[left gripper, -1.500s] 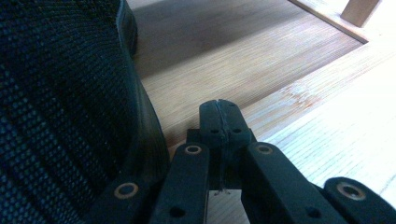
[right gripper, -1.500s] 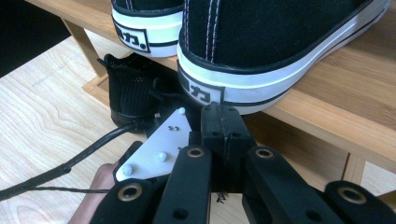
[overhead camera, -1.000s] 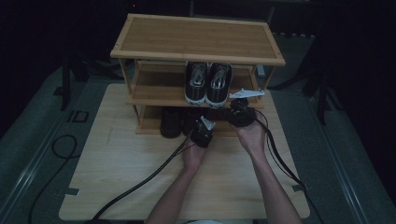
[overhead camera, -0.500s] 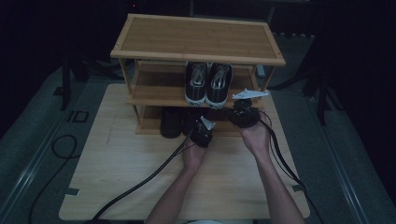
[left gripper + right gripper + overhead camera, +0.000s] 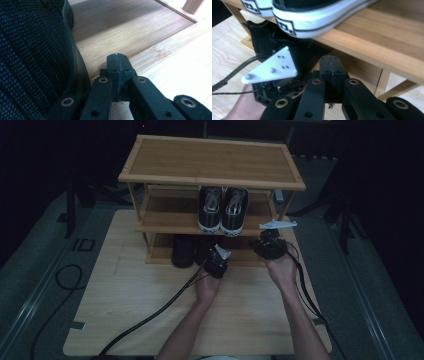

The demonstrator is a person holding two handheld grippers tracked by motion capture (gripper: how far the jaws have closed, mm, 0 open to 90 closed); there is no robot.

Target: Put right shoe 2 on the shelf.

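A three-tier wooden shoe rack (image 5: 212,160) stands on the table. A pair of black sneakers (image 5: 223,210) with white soles (image 5: 317,21) rests on its middle shelf (image 5: 374,37). Black mesh shoes (image 5: 183,251) sit on the bottom shelf (image 5: 125,32). My left gripper (image 5: 212,254) is shut, with nothing between its jaws. It lies at the bottom shelf's front edge, close beside a black mesh shoe (image 5: 32,55). My right gripper (image 5: 262,245) is also shut and holds nothing. It hovers under the middle shelf's right end, facing the left gripper's grey plate (image 5: 274,67).
The rack's right post (image 5: 384,80) stands just right of my right gripper's jaws. Thick black cables (image 5: 150,317) trail from both grippers across the wooden table (image 5: 125,290) toward the person. Bare tabletop lies in front of the rack.
My right gripper has shifted a little to the right along the rack's front. The left gripper and the shoes have stayed where they were.
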